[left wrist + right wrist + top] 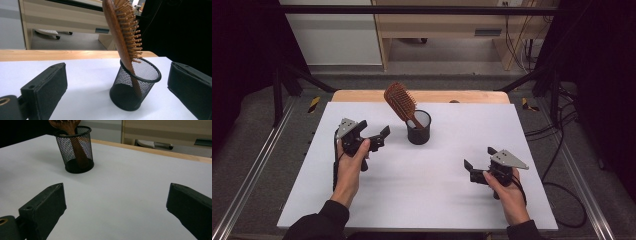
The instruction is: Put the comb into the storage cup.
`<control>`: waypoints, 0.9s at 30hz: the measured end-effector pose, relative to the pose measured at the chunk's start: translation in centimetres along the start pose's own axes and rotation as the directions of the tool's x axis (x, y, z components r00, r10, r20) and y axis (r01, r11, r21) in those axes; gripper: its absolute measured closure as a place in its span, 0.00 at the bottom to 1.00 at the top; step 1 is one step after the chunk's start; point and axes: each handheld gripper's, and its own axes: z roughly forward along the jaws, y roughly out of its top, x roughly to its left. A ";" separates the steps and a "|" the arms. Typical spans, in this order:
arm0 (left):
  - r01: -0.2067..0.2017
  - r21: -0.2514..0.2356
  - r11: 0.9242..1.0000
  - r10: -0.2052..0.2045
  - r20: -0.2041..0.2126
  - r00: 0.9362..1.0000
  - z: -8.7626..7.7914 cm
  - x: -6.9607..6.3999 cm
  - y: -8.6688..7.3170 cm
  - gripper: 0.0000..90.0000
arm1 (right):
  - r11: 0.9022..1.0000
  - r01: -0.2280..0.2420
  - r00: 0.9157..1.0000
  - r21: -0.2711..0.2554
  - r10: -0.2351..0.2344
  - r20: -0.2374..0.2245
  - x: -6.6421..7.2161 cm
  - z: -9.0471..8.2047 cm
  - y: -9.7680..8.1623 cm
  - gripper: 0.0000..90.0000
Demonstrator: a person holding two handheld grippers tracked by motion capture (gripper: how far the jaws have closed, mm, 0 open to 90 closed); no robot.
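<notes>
The hairbrush stands handle-down in the black mesh cup, a little above the centre of the high view, on the white table. Its long axis is not upright: the bristled head tips up and toward the upper left of that frame, so it leans out over the cup's rim on the side where my left gripper sits. That lean is what I would plan around. My left gripper is just left of the cup, near it but not touching, jaws spread wide with nothing between them. In the left gripper view the hairbrush rises between the two jaws, right of middle, with the mesh cup low in the frame. My right gripper is in the lower right of the high view, well apart from the cup, jaws also parted and empty. I judge the left the nearer tool for the brush head.
</notes>
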 end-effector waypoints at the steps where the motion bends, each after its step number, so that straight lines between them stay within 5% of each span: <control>1: -0.001 0.000 1.000 0.001 -0.003 1.000 -0.1 0.1 0.0 0.03 | 1.000 0.000 1.000 0.000 0.000 0.000 0.0 0.0 0.0 0.03; 27: 0.009 -0.059 0.998 -0.014 -0.070 0.997 -4.7 4.0 -0.2 0.03 | 1.000 0.015 1.000 0.010 -0.015 -0.006 0.4 0.2 0.1 0.03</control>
